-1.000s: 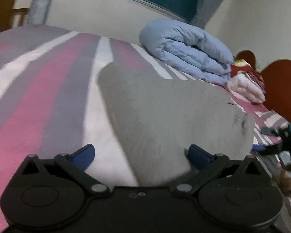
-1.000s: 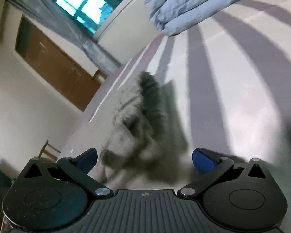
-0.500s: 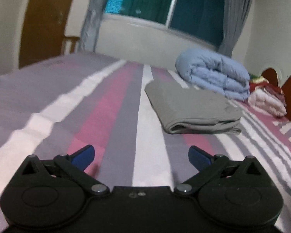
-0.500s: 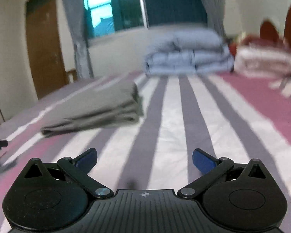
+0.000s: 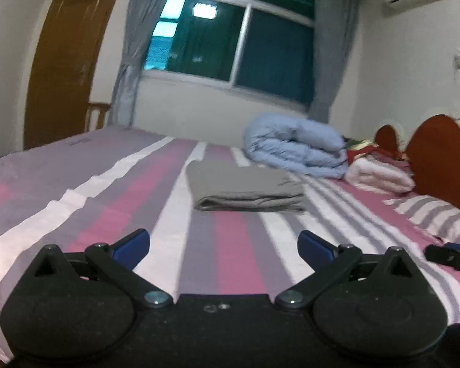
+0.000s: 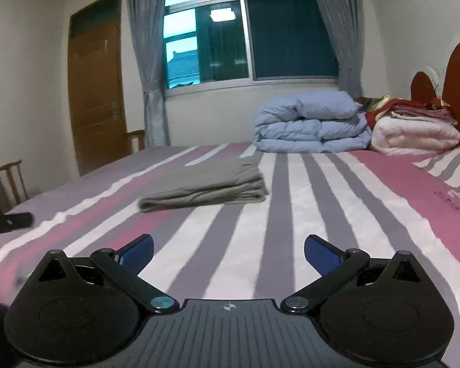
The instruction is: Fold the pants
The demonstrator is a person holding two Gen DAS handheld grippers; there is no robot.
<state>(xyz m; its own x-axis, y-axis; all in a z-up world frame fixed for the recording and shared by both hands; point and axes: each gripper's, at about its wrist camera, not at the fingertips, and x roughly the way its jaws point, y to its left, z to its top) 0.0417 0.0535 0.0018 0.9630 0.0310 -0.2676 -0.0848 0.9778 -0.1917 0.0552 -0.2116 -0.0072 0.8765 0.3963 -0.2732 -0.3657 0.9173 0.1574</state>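
- Left gripper (image 5: 223,247): matte black body, two rounded lobes, blue finger pads, silver pivot screws.
- Right gripper (image 6: 228,250): same build, with ribbed grey centre plate bearing a small crosshair mark.

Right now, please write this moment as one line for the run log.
pants: folded, flat on bed | left gripper: open, empty, apart from pants | right gripper: open, empty, apart from pants

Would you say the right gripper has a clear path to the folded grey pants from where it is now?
Probably yes. The right gripper is open and empty, and only bare striped bedsheet lies between it and the folded grey pants, ahead and slightly left.
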